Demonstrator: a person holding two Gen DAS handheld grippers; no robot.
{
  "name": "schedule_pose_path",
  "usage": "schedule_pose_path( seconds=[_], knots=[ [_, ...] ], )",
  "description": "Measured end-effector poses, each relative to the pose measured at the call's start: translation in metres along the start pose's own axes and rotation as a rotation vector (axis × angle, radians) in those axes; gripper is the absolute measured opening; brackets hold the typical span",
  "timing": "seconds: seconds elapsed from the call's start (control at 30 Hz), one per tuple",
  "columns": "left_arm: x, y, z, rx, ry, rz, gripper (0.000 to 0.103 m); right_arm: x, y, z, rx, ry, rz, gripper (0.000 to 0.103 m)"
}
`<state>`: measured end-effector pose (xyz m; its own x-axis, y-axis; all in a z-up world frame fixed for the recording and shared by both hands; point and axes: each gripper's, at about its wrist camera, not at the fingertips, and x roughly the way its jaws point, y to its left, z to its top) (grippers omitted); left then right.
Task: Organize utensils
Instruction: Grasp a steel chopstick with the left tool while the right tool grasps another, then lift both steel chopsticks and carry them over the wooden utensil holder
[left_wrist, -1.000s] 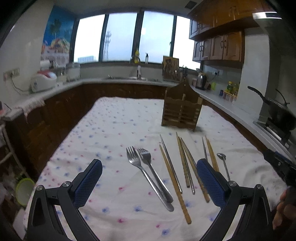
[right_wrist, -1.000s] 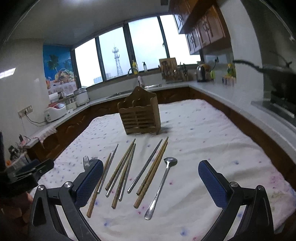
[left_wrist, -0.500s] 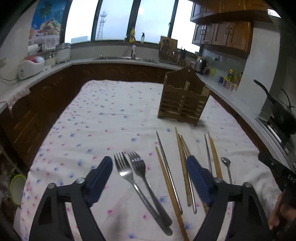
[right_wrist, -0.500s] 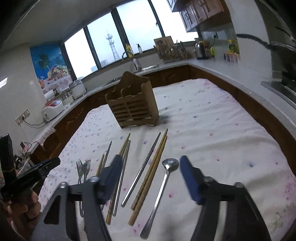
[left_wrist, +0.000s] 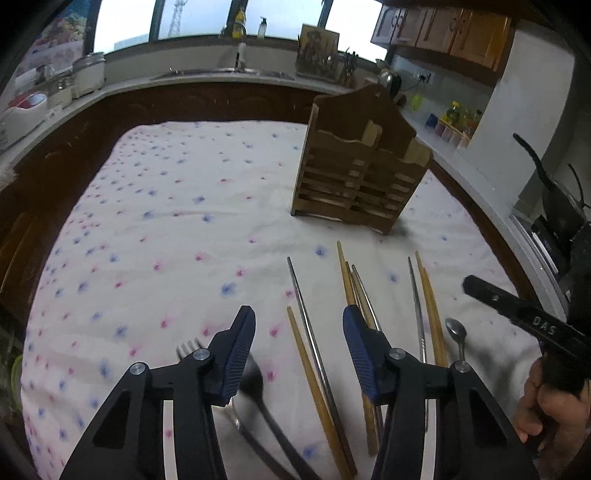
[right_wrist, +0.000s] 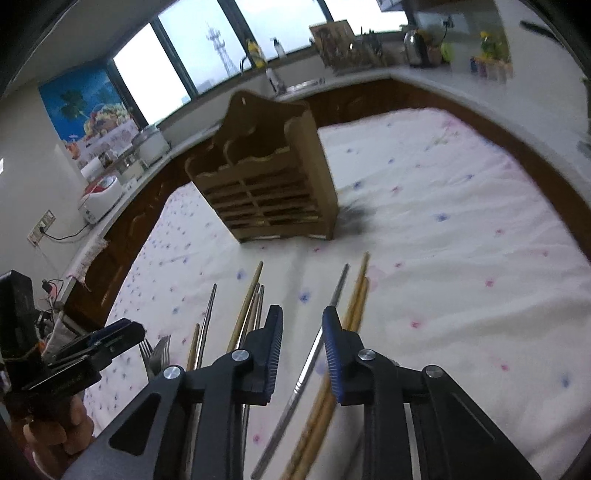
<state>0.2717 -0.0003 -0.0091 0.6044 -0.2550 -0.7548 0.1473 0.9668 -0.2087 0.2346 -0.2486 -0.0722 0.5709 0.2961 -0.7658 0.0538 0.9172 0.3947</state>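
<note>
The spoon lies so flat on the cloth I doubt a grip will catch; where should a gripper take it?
Take the spoon by its thin handle just below the bowl, from above, jaws straddling the handle crosswise. The side away from the wooden chopsticks looks free.

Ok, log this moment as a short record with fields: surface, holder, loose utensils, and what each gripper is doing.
surface: floral tablecloth
holder: wooden utensil holder, upright at the far end, no utensils seen in it
loose utensils: forks, wooden chopsticks, metal chopsticks, spoon, all flat on the cloth
left gripper: jaws just been closing, gripping nothing, above forks and chopsticks
right gripper: jaws just been closing, narrow gap, gripping nothing, above chopsticks
</note>
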Motion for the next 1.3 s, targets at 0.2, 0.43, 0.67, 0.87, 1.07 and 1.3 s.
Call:
schedule_pose_path(
  seconds=[0.2,0.43,0.67,0.87,1.07,1.3],
  knots=[
    [0.051,0.002,0.025,-0.004,0.078,-0.004,0.047,0.043,-0.008,0.009,0.022,0.097,-0.022,0.022],
    [0.109,0.006,0.038,0.010,0.189,-0.002,0.037,0.069,-0.016,0.012,0.031,0.164,-0.085,0.014],
    [0.132,-0.012,0.039,0.095,0.221,0.039,0.032,0.072,-0.005,0.013,-0.033,0.179,-0.101,0.017],
    [0.137,-0.027,0.034,0.172,0.227,0.067,0.031,0.076,0.004,0.012,-0.118,0.188,-0.125,0.016],
    [0.133,-0.035,0.030,0.194,0.204,0.053,0.006,0.078,0.008,0.009,-0.149,0.141,-0.151,0.009],
    [0.108,-0.028,0.032,0.136,0.160,0.004,0.003,0.049,0.006,0.016,-0.053,0.087,-0.013,0.005]
  ],
)
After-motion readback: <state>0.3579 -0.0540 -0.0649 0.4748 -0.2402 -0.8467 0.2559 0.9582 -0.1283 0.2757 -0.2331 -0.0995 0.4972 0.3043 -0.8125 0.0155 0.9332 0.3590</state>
